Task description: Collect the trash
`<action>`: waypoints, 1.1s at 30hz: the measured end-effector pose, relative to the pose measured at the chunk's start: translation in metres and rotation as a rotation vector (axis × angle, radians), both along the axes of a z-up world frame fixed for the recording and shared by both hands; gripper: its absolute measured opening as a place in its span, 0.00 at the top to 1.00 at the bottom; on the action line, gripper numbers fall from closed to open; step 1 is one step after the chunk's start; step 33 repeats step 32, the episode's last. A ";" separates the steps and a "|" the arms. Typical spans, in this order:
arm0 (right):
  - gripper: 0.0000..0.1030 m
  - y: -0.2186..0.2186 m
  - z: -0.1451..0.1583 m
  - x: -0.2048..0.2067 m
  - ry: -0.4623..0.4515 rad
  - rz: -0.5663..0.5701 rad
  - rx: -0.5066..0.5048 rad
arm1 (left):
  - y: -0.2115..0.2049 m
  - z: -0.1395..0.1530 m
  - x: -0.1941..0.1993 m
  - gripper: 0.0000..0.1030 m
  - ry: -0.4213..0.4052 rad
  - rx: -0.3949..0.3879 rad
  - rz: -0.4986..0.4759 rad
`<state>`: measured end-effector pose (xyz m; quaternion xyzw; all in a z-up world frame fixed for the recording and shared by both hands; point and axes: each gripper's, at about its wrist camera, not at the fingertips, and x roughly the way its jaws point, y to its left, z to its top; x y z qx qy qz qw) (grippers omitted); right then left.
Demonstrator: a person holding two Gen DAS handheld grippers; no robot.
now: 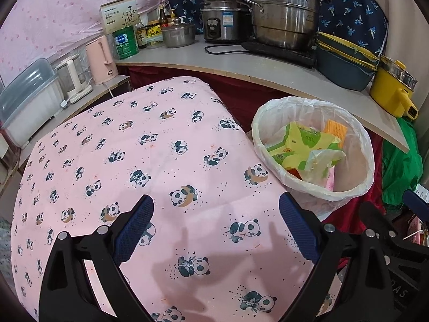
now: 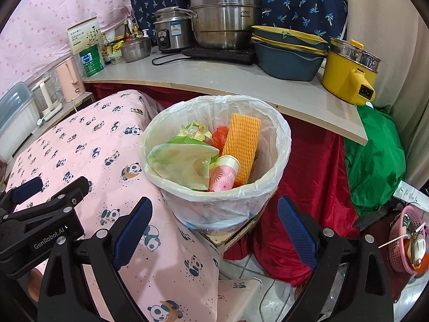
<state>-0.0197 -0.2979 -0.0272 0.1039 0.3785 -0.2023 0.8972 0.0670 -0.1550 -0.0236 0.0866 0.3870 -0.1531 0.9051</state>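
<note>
Left claw (image 1: 215,224): jaws spread wide, nothing between them, hovering over the pink panda-print cloth (image 1: 150,166).

Right claw (image 2: 214,225): jaws likewise spread wide and empty, positioned just before the trash bin (image 2: 268,187), above the near right edge of the cloth-covered surface.

Trash bin: round, lined with a white plastic bag, standing just beside the right edge of the panda cloth and below the front edge of the counter (image 2: 214,83).

Contents of the bin:
- orange ribbed foam sheet (image 2: 242,145), standing upright against the far wall;
- pink paper cup (image 2: 224,173), lying tilted at the near side, touching the foam sheet;
- green and yellow snack wrappers (image 2: 179,155), crumpled at the left;
- a red item (image 2: 218,138), possibly a plastic bag, mostly hidden behind the wrappers.

On the counter:
- stacked steel steamer pot (image 2: 222,18) on a black induction plate, at the back;
- rice cooker (image 2: 171,33), just to its left;
- blue and yellow basins (image 2: 287,53), stacked, to its right;
- yellow electric pot (image 2: 348,72), at the right end;
- green tin (image 2: 91,60), at the left end.
</note>
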 end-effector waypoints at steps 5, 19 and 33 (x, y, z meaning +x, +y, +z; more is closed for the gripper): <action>0.12 -0.002 -0.001 -0.001 0.003 -0.004 0.003 | -0.001 -0.001 0.000 0.12 0.002 0.003 -0.002; 0.12 -0.001 -0.002 -0.001 0.003 -0.002 0.002 | -0.002 -0.002 -0.001 0.12 0.006 0.007 -0.011; 0.12 -0.001 -0.002 -0.001 0.002 -0.003 0.001 | 0.000 -0.003 0.000 0.12 0.003 -0.006 -0.008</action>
